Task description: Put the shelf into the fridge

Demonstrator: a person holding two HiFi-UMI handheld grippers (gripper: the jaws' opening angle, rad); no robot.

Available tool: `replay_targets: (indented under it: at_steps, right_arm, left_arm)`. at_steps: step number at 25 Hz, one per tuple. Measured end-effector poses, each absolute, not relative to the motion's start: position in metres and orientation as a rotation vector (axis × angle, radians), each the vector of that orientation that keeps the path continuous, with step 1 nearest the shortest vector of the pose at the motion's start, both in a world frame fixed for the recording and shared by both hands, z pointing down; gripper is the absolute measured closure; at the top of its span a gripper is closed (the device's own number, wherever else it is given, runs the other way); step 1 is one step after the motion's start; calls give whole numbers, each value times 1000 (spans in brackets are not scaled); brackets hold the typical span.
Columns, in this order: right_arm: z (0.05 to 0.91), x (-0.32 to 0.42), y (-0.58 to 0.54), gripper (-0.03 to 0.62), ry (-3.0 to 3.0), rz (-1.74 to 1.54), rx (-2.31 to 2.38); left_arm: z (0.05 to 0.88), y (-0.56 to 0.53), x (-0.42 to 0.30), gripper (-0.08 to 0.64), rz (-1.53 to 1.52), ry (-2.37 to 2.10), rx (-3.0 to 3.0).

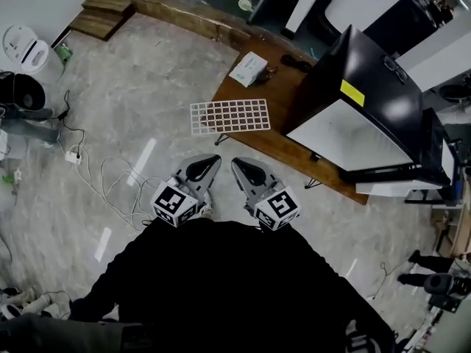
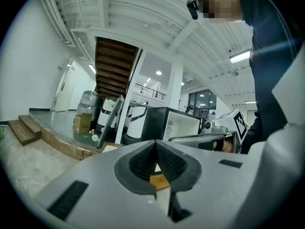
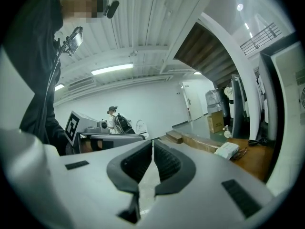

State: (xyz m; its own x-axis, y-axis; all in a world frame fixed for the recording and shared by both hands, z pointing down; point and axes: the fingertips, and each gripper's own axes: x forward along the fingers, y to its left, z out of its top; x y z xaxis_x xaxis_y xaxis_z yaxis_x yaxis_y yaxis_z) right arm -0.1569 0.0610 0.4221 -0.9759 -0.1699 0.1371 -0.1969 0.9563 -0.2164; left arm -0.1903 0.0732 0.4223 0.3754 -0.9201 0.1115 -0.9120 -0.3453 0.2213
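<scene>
The left gripper and right gripper were held nearly level, close together, both closed on nothing. Only in the head view was the shelf shown, on the table beside the fridge.

The white shelf lies on the wooden table, fridge at its three o'clock, left gripper and right gripper at six.

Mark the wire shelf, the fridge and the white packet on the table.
wire shelf (image 1: 229, 116), head view, middle of the white grid.
fridge (image 1: 372, 76), head view, on its black outer panel.
white packet (image 1: 248, 68), head view, middle of its flat face.
</scene>
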Motion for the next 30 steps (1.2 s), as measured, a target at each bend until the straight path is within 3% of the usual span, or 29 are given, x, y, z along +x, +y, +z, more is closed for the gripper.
replay_targets:
  at_steps: [9, 17, 30]
  right_arm:
    - [451, -213, 9, 586, -2927, 361, 423]
    - [474, -237, -32, 586, -2900, 369, 346]
    - [547, -264, -90, 586, -2797, 538, 38]
  left_arm:
    - [450, 24, -260, 554, -137, -1556, 2356]
    - [497, -14, -279, 554, -213, -1516, 2176]
    - [602, -53, -302, 554, -882, -1412, 1613]
